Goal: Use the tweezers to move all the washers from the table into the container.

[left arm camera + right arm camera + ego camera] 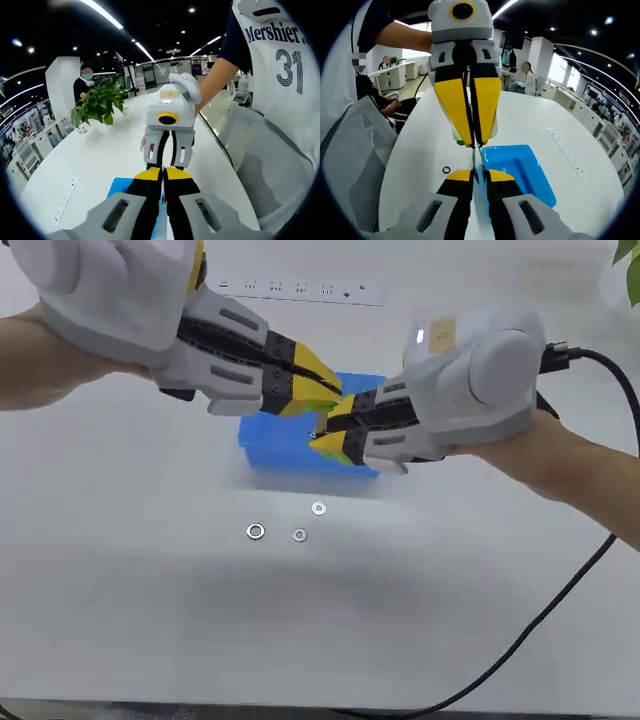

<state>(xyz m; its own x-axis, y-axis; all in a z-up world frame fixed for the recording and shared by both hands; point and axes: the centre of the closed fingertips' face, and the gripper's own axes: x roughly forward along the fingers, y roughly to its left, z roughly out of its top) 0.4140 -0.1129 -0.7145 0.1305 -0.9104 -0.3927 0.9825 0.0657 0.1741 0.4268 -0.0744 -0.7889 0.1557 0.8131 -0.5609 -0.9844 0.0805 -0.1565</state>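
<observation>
Above the blue container [280,450] my two grippers meet tip to tip. The left gripper [328,398] comes from the upper left and the right gripper [322,436] from the right. In the right gripper view, thin metal tweezers [474,155] run from the left gripper's [475,142] closed yellow jaws down into my right gripper's [480,175] own closed jaws. Both look shut on the tweezers. Three washers [256,531] [300,535] [318,508] lie on the white table in front of the container. One washer [446,170] lies left of the container [520,167].
A black cable [560,590] trails from the right gripper across the table's right side. A white power strip [290,287] lies at the far edge. A potted plant [100,102] stands further along the table, and people sit at desks in the room behind.
</observation>
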